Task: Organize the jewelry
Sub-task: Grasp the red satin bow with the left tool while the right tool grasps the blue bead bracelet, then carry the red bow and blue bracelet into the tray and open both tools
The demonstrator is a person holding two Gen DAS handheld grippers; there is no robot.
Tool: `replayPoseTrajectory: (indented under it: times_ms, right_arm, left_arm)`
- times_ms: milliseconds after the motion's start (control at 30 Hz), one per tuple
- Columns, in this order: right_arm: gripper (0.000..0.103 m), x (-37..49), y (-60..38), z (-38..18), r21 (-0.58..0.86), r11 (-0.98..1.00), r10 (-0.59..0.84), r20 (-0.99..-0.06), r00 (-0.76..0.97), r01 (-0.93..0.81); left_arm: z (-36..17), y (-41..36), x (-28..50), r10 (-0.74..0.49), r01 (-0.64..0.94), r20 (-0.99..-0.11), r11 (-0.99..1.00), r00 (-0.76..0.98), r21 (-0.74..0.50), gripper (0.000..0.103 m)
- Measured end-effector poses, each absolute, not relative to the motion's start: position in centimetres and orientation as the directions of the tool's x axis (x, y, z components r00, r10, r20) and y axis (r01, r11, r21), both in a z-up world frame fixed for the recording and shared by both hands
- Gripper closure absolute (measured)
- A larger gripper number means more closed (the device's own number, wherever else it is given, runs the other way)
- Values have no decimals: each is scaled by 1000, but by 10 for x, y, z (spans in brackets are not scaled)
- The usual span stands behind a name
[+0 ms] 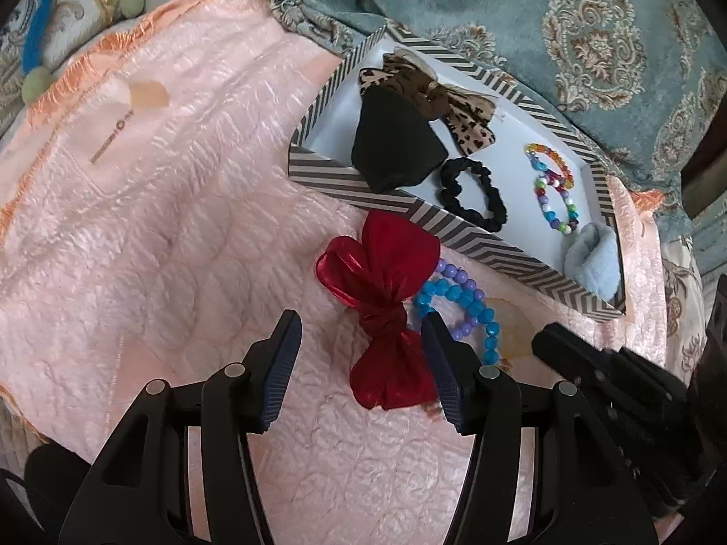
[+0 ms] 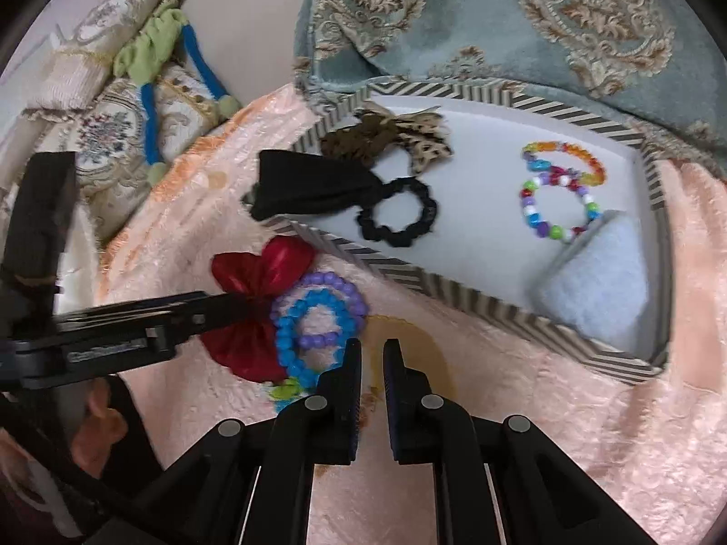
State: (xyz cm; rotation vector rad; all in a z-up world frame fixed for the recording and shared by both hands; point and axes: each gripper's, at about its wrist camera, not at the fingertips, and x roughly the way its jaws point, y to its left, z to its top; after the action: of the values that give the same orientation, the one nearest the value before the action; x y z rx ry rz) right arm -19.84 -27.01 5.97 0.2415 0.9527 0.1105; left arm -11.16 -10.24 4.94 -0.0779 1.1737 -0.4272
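Note:
A red bow (image 1: 386,313) (image 2: 254,290) lies on the pink quilt just outside a striped box (image 1: 477,236) (image 2: 409,272). My left gripper (image 1: 361,334) is open, its fingers on either side of the bow's knot. A blue bead bracelet (image 1: 468,304) (image 2: 295,340) and a purple one (image 1: 454,272) (image 2: 331,281) lie beside the bow. My right gripper (image 2: 372,354) is nearly shut and empty, just right of the bracelets. In the box lie a black bow scrunchie (image 1: 400,150) (image 2: 318,186), a leopard bow (image 1: 436,95), two multicolour bracelets (image 2: 559,190) and a pale blue pad (image 2: 595,281).
The pink quilt (image 1: 159,227) covers the bed. A teal patterned blanket (image 1: 568,22) lies behind the box. Embroidered cushions with blue cord (image 2: 127,104) sit at the far left. The right gripper's body (image 1: 613,377) shows at the lower right of the left wrist view.

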Motion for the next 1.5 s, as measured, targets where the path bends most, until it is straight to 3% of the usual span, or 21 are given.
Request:
replayPoseTrajectory:
  times_ms: [67, 100, 167, 200, 333, 400, 467, 600, 1100, 1500]
  right_arm:
    - [78, -194, -266, 53, 268, 963, 220, -804, 552, 6]
    - [65, -190, -263, 48, 268, 963, 219, -812, 540, 12]
    - [63, -186, -261, 41, 283, 959, 229, -813, 535, 19]
    - [64, -183, -260, 36, 291, 956, 234, -815, 531, 25]
    - [93, -180, -260, 32, 277, 960, 214, -813, 541, 37]
    - [93, -183, -262, 34, 276, 961, 215, -810, 546, 32]
    - [93, -189, -264, 40, 247, 969, 190, -804, 563, 26]
    - [93, -201, -277, 54, 257, 965, 183, -782, 595, 41]
    - [93, -234, -288, 116, 226, 973, 138, -713, 688, 40]
    - [93, -242, -288, 146, 181, 983, 102, -688, 718, 34]
  left_arm:
    - [47, -101, -109, -368, 266, -876, 919, 312, -291, 48]
    - [46, -101, -108, -369, 260, -877, 919, 308, -295, 48]
    - [42, -103, -106, -370, 255, -880, 919, 299, -300, 48]
    - [40, -104, -105, -369, 253, -882, 920, 294, -301, 48]
    - [32, -104, -100, -376, 234, -883, 919, 279, -317, 48]
    - [28, -104, -98, -380, 231, -883, 918, 276, -323, 50]
    - [29, -104, -98, -383, 245, -880, 915, 281, -320, 73]
    - [33, -103, -99, -403, 263, -876, 904, 266, -336, 84]
    - [94, -85, -124, -422, 334, -826, 892, 373, -305, 86]
    - [128, -100, -137, -381, 401, -791, 896, 479, -188, 86]
